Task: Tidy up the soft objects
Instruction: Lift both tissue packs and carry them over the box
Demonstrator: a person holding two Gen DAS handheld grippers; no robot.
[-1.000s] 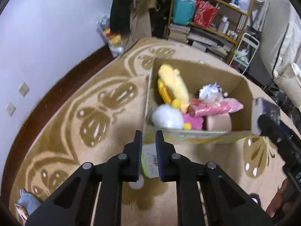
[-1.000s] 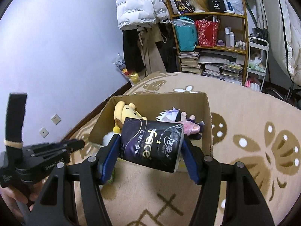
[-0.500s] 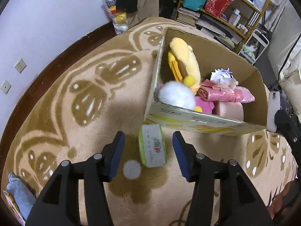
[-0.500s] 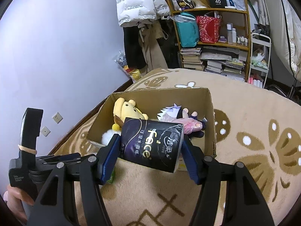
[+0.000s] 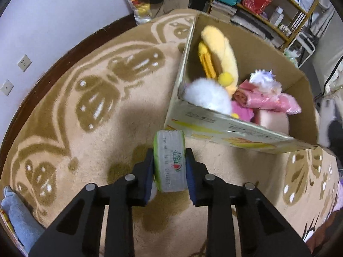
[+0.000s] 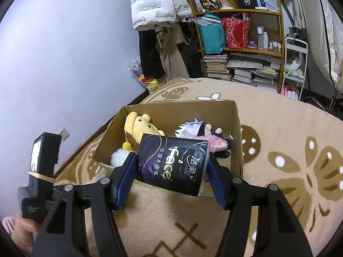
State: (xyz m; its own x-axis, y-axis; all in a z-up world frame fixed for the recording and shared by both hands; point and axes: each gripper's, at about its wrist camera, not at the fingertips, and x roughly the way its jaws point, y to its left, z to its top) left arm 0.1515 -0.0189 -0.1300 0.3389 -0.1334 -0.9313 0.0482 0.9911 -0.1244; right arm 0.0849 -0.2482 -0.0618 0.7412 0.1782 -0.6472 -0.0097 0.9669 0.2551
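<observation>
My left gripper (image 5: 170, 167) is shut on a green and white tissue pack (image 5: 170, 160) that lies on the rug just in front of a cardboard box (image 5: 225, 128). The box holds a yellow plush dog (image 5: 218, 53), a white fluffy ball (image 5: 205, 96), a pink wrapped doll (image 5: 268, 100) and other soft things. My right gripper (image 6: 172, 165) is shut on a dark purple tissue pack (image 6: 171, 162), held in the air before the same box (image 6: 235, 132). The left gripper's body (image 6: 42, 167) shows at the left of the right wrist view.
A beige rug (image 5: 96, 107) with brown flower patterns covers the floor. A blue cloth (image 5: 19, 216) lies at the rug's near left edge. A cluttered shelf (image 6: 242, 42) and hanging coats (image 6: 158, 6) stand against the far wall.
My left gripper opened, came down over the green tissue pack and closed on it. My right gripper kept the purple pack and barely moved.
</observation>
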